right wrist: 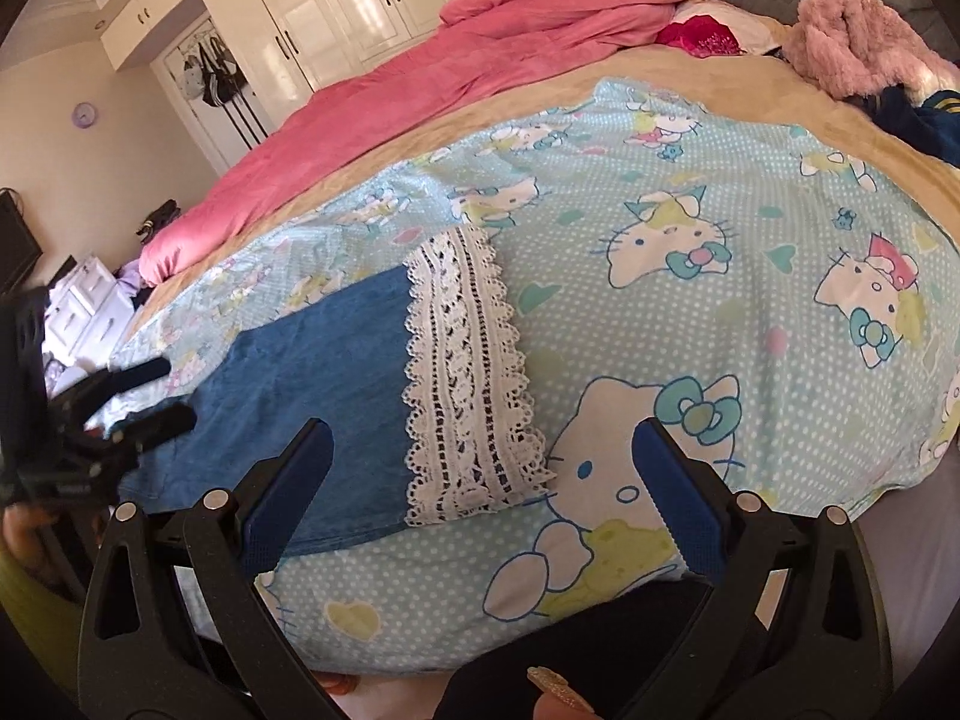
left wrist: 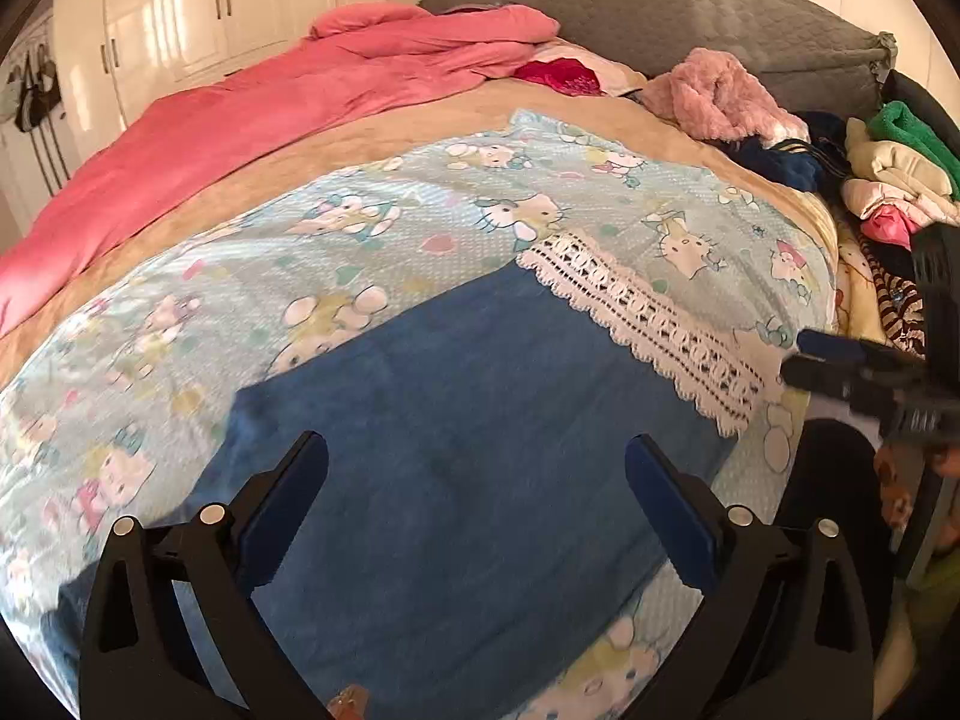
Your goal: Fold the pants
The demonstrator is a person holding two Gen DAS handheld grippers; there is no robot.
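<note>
On the bed, upon the pale-blue cat-print cotton sheet (right wrist: 690,312): one pair of blue denim pants with a white crochet-lace hem band (left wrist: 456,420), spread flat, apparently already folded into a rectangle; fold count not determinable.

Beyond the pants, toward the headboard: one rumpled pink quilt (left wrist: 252,120); one fluffy pink plush garment (left wrist: 720,93); a heap of mixed clothes (left wrist: 888,180) further to the side, number uncountable.

Directly above the blue denim: left gripper (left wrist: 477,492), jaws spread wide, nothing between the blue pads. Just beside the lace band, over the sheet: right gripper (right wrist: 483,474), jaws likewise spread, empty.

Count: pants, one; lace bands visible, one; grippers, two, both released.

Step in hand, as judged: next fold. For a clean result, pinch each near corner through all layers, one claw at the lace end and one at the opposite end; lift together and level; carry over to the far edge; lay down aligned; release only after the layers rest flat. Risk: single-layer grasp, causing the layers to separate.
</note>
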